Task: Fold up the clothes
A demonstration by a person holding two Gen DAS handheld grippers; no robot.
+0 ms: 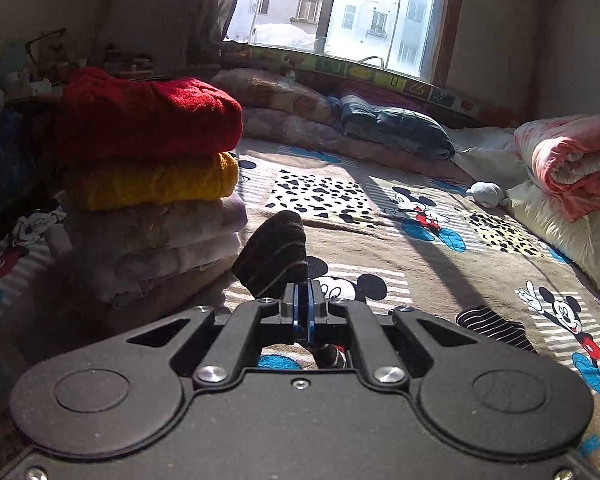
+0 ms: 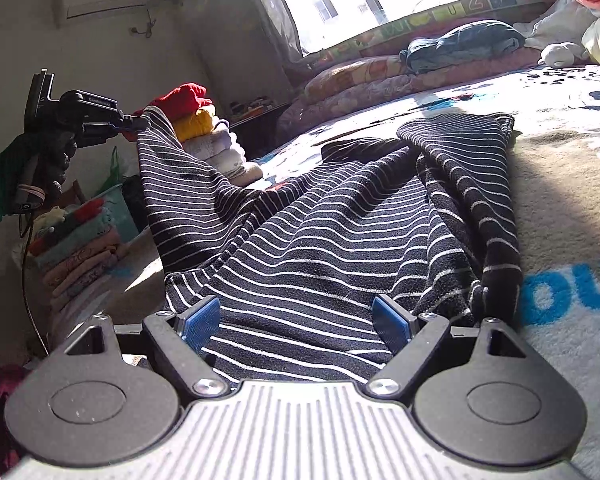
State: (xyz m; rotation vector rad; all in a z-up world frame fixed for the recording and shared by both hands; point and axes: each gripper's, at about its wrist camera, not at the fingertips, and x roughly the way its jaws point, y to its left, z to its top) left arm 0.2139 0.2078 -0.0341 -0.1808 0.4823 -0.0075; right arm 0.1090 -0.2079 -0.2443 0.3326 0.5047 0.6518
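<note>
Only the right wrist view shows the left gripper (image 2: 140, 123) at far left, jaws clenched on a lifted corner of the striped garment (image 2: 320, 240), which sprawls across the bed (image 2: 560, 208). The right gripper (image 2: 296, 322) hangs released above it. The left view hides most fabric, showing the folded stack (image 1: 152, 184).

The garment (image 2: 340, 216) lay spread on the bed (image 2: 560, 168), directly ahead of the right tool (image 2: 296, 322). One corner of it was raised at the left, pinched in the left tool (image 2: 134, 123). A stack of folded clothes (image 1: 152, 184) stood on the bed to the left of the garment. Pillows (image 1: 396, 126) lay behind, under the window (image 1: 340, 12). A rolled quilt (image 1: 572, 160) lay at the right.
</note>
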